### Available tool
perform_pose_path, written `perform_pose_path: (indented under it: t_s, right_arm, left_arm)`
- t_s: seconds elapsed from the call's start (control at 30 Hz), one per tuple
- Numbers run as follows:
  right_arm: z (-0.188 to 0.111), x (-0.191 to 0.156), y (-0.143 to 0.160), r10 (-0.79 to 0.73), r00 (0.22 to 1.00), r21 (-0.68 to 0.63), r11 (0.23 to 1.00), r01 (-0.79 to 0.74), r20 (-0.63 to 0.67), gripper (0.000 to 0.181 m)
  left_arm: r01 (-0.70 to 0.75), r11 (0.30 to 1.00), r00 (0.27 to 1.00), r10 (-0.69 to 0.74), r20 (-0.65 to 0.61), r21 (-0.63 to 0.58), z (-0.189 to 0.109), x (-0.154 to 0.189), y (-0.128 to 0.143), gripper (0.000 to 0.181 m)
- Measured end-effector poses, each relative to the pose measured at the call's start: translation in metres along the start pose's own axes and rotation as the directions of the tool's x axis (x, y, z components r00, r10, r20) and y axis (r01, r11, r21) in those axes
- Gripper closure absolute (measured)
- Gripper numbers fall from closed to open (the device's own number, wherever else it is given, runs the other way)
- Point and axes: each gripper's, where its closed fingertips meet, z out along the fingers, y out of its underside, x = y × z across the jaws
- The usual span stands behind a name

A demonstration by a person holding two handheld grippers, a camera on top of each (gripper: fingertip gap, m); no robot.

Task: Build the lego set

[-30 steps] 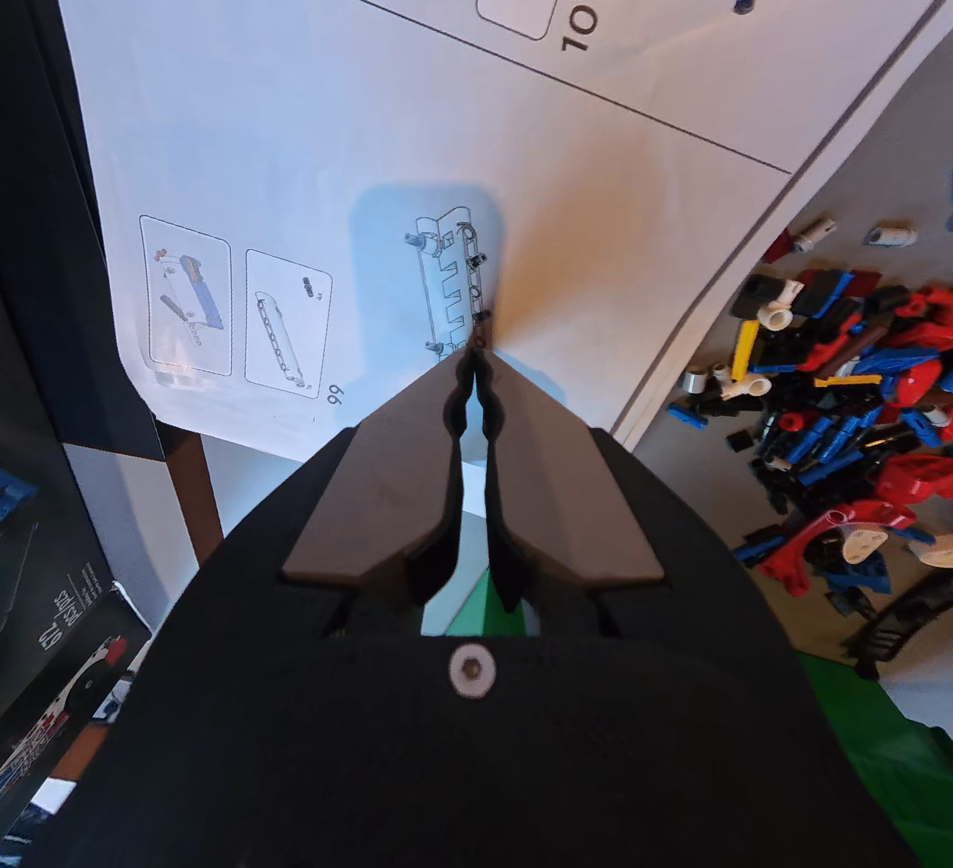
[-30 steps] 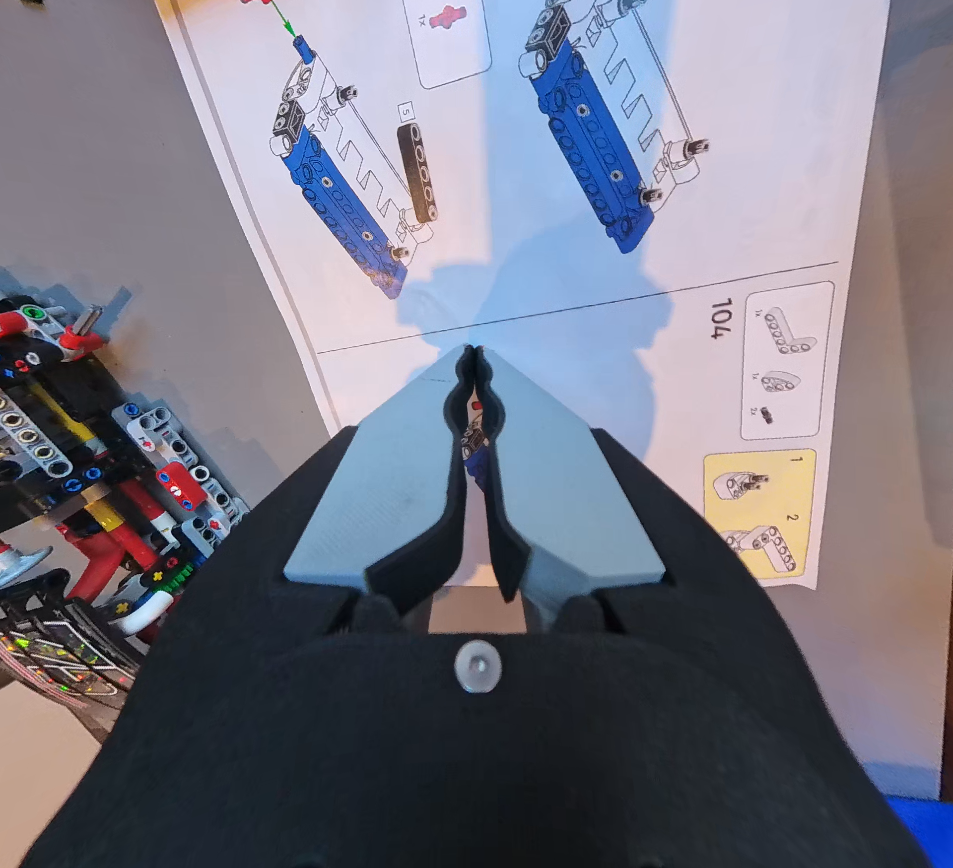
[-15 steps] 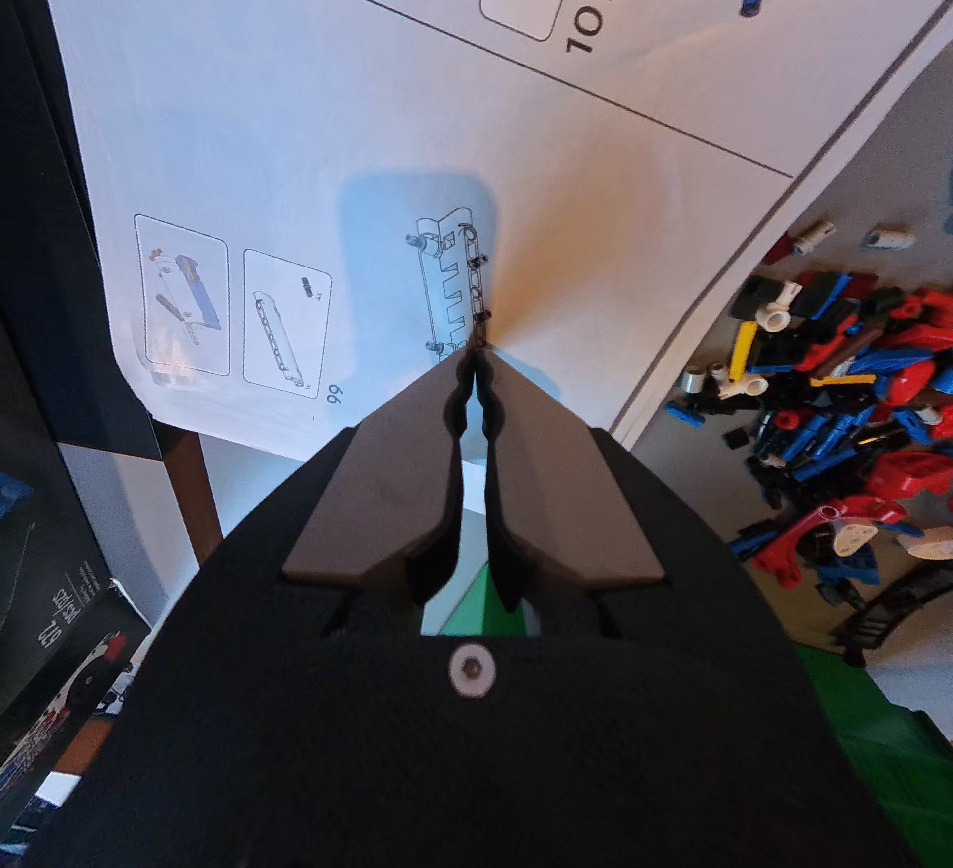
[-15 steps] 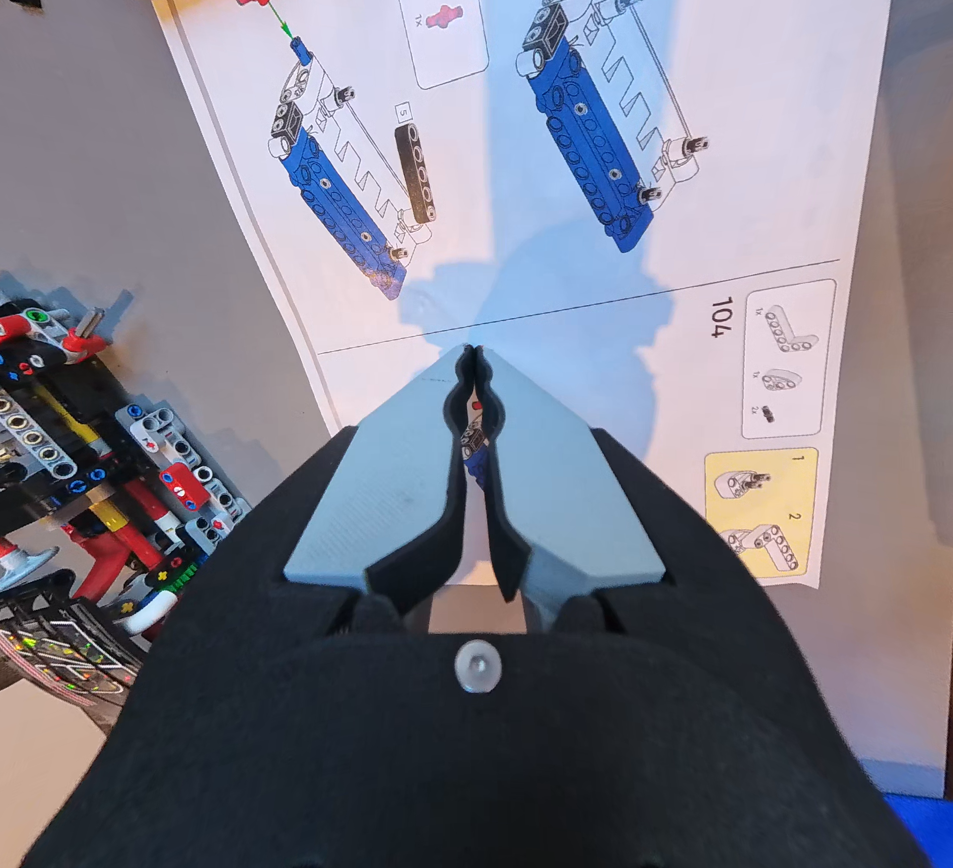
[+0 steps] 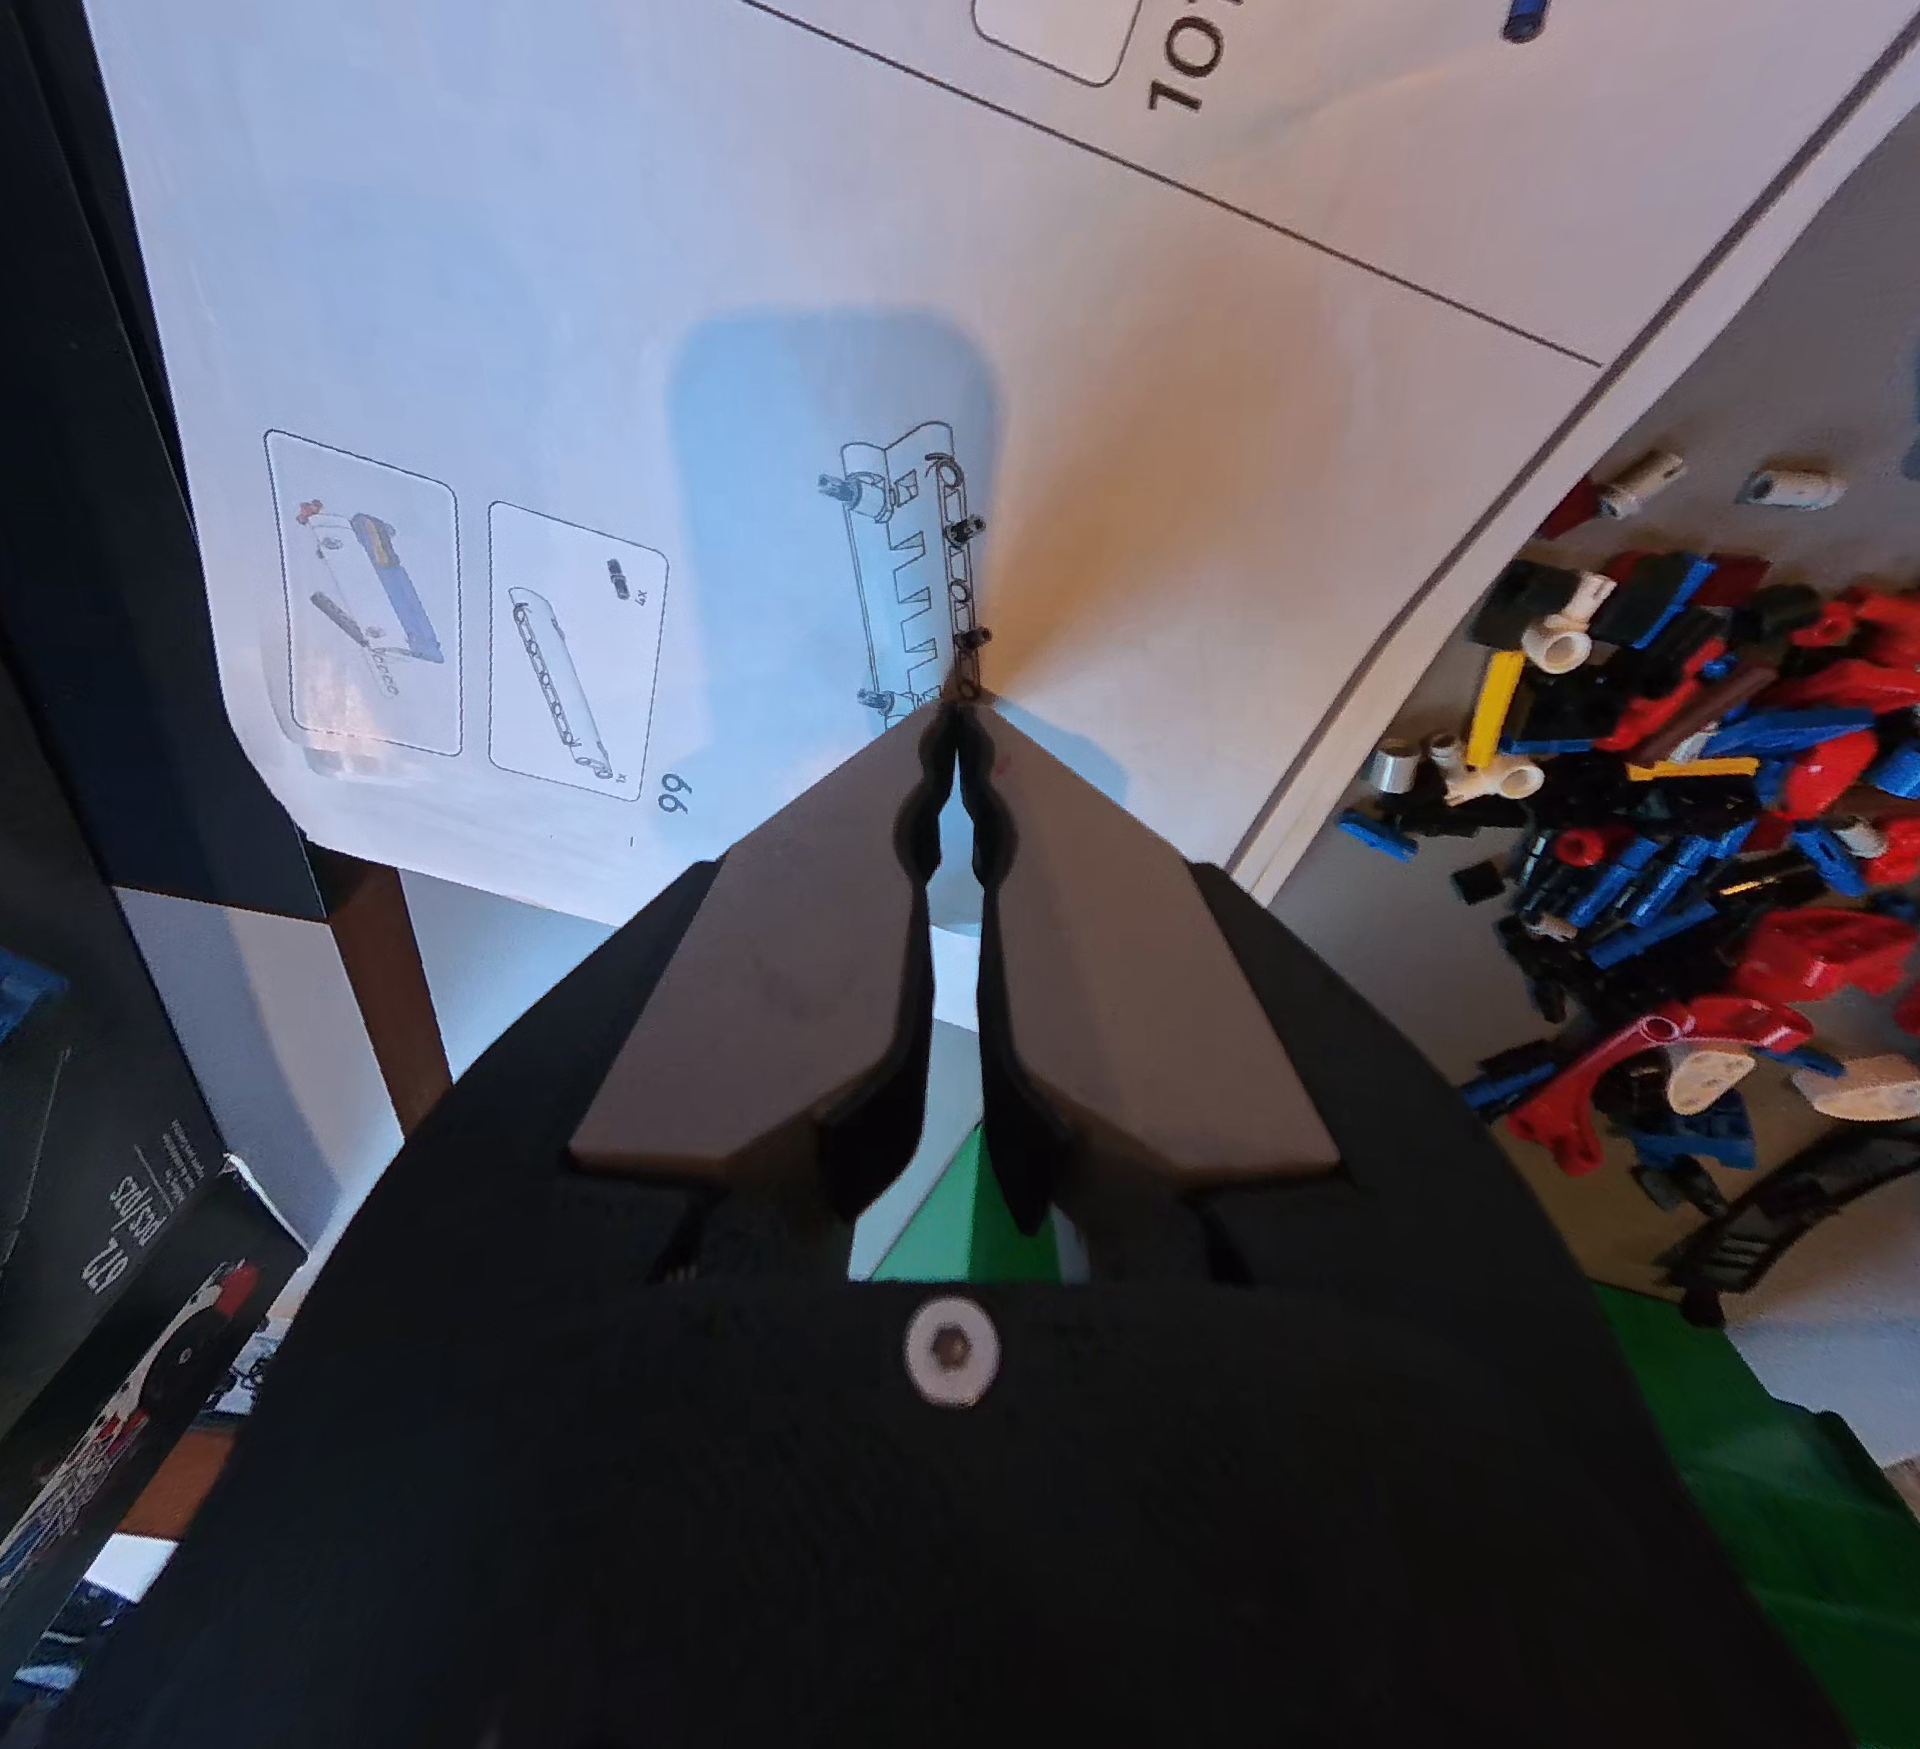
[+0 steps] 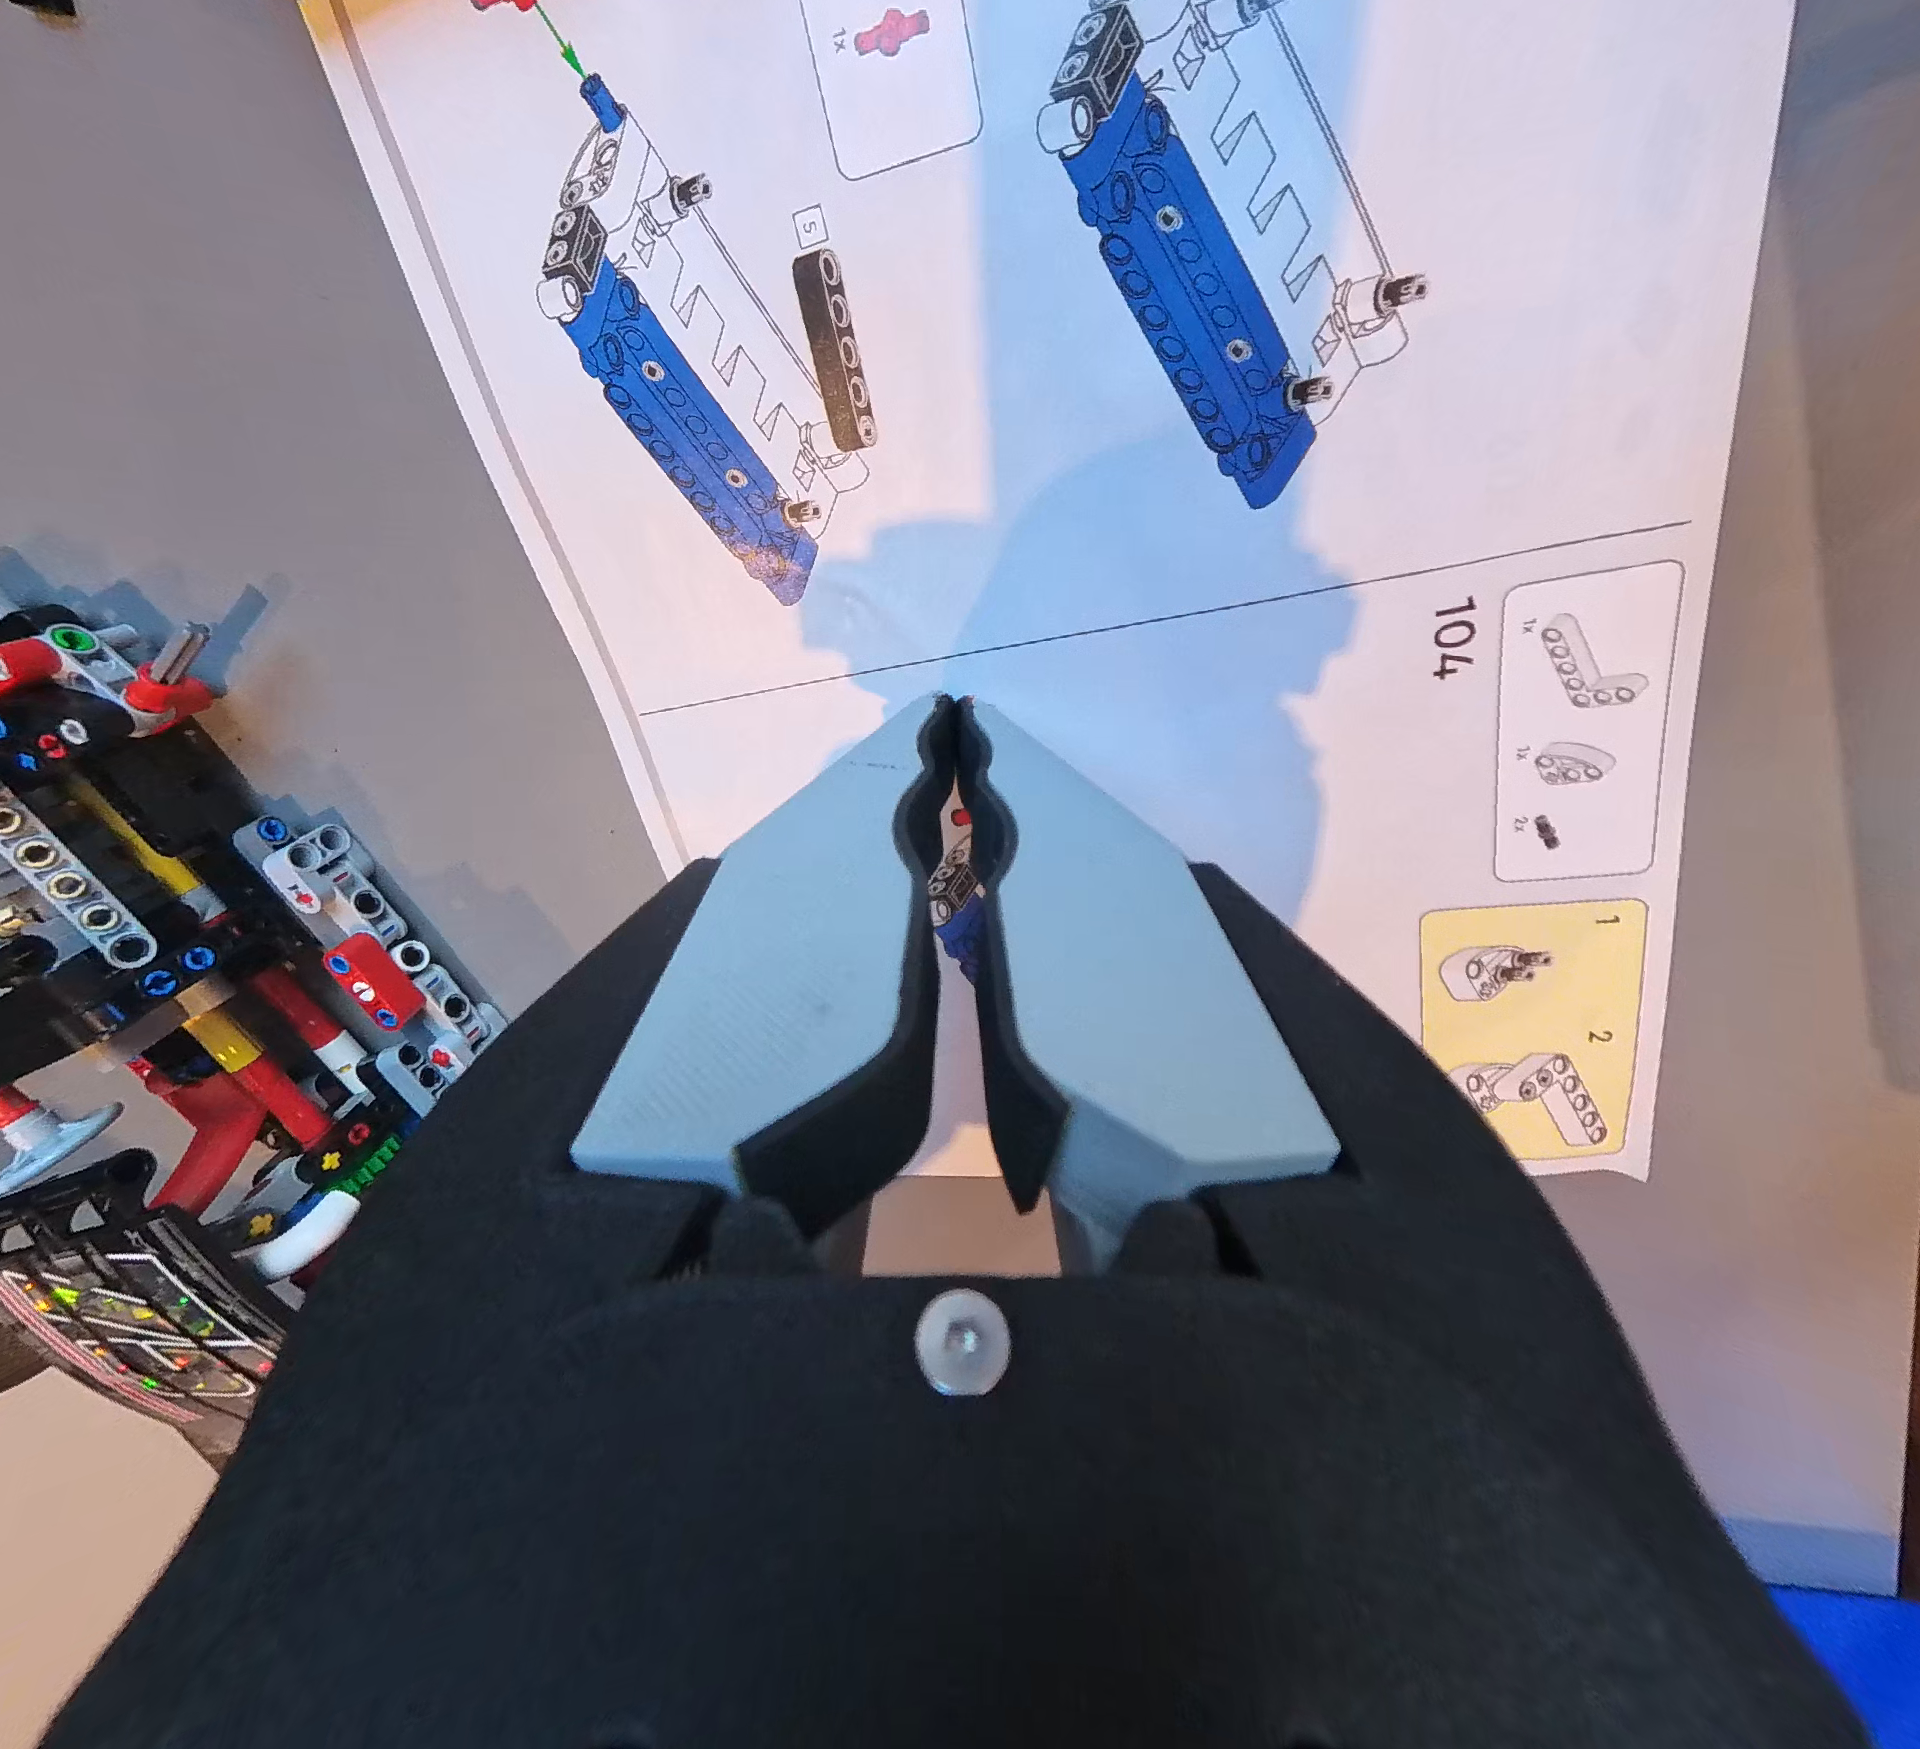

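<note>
Warm and bluish light mixes, casting soft shadows; wide-angle edges bend.

Closed right hand-held gripper (image 6: 954, 712) over instruction booklet (image 6: 1039, 577)

The left wrist view looked steeply down along its closed brown-fingered left gripper (image 5: 954, 712) at the left-hand page of the open white paper instruction booklet (image 5: 644, 203), close above it, with the loose pile of red, blue and black plastic bricks (image 5: 1704, 826) at its right edge. The right wrist view looked down just as closely along its closed grey-blue-fingered right gripper (image 6: 954, 704) at another page of the booklet (image 6: 1039, 556), with the partly built multicoloured brick model (image 6: 177, 951) at its left edge. The two views shared the booklet only.
</note>
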Motion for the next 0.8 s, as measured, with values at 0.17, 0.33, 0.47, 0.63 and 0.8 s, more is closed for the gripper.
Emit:
perform_pose_path:
  t_s: [0.17,0.33,0.47,0.63,0.8]
  right_arm:
    - [0.000,0.000,-0.001,0.041,0.999,0.020,0.999,-0.041,0.012,0.181]
    - [-0.004,-0.004,0.002,0.041,0.999,0.006,0.999,-0.041,0.028,0.181]
    - [-0.034,-0.027,-0.010,0.099,0.988,0.089,0.990,-0.110,0.118,0.181]
    - [-0.102,-0.063,-0.007,0.063,0.998,0.332,0.942,-0.051,-0.027,0.181]
    - [-0.148,-0.150,0.041,0.075,0.992,0.563,0.826,-0.005,-0.101,0.181]
  left_arm:
    - [0.023,1.000,1.000,-0.023,0.000,0.004,0.000,0.000,0.000,0.181]
    - [0.024,0.997,0.997,-0.019,0.070,-0.071,0.000,-0.008,0.008,0.181]
    - [0.048,0.986,0.991,-0.027,0.128,-0.158,-0.001,-0.008,0.024,0.181]
    - [0.096,0.990,0.962,-0.066,0.263,-0.103,-0.036,-0.016,0.024,0.181]
    - [0.112,0.993,0.905,-0.111,0.410,0.021,-0.113,0.001,0.021,0.181]
